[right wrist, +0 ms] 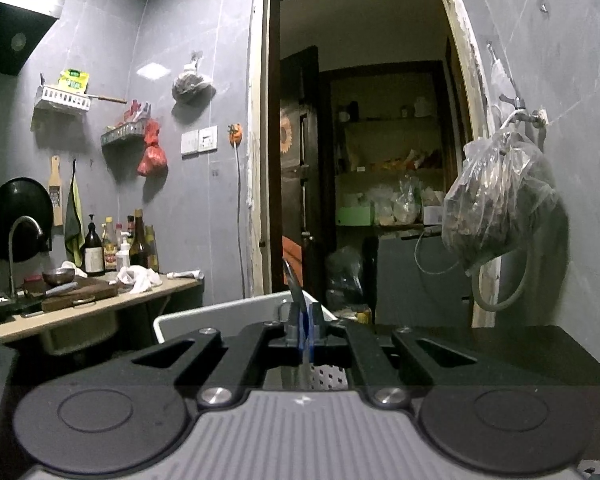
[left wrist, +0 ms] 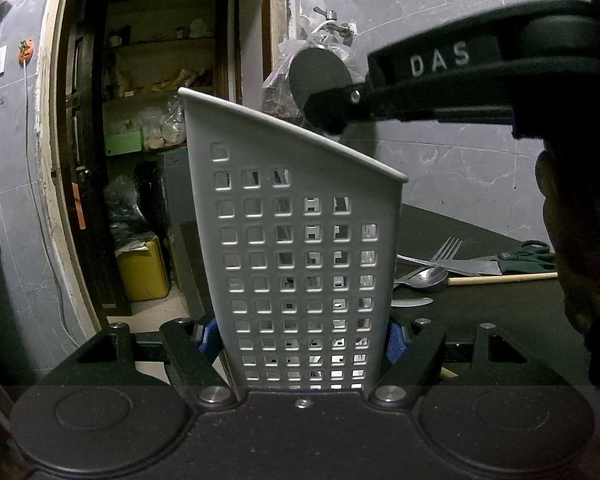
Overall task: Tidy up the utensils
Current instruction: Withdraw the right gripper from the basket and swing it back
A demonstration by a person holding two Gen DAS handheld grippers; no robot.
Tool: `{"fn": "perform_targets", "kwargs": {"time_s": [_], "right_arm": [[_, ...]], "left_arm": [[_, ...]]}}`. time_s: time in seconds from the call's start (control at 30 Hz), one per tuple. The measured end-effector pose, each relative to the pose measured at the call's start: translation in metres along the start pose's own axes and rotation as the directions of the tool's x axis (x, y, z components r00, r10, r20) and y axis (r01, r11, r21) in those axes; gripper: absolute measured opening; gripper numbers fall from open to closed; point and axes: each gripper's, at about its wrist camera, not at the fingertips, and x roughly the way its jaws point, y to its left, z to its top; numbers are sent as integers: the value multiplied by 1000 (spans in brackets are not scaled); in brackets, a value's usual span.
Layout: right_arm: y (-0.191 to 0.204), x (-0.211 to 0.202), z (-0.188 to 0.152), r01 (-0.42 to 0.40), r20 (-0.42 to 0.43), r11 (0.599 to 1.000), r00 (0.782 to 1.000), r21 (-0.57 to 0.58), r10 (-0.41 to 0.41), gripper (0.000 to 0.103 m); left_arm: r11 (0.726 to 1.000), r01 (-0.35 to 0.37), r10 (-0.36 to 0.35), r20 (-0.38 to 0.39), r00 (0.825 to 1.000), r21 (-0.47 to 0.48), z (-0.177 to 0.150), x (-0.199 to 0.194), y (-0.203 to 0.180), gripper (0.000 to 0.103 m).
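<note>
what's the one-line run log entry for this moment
left gripper: shut on utensil holder | right gripper: shut on thin metal utensil, above holder | table: fork, spoon, scissors remaining

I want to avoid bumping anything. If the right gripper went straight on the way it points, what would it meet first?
Probably the white utensil holder: its rim sits just beyond the right gripper, which is shut on a thin metal utensil. Depth is unclear.
</note>
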Motion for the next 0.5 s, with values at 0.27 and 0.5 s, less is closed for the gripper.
{"fn": "perform_targets", "kwargs": {"time_s": [0.27,0.5], "right_arm": [[-1,-2,-6,17,-42,1000,999,-6,-17,13],[-9,-15,-1,39,-3,999,999,2,-39,50]], "left_arm": [[1000,0,0,0,1000,0,0,0,0,75],[1000,2,-2,0,1000,0,0,0,0,75]]}}
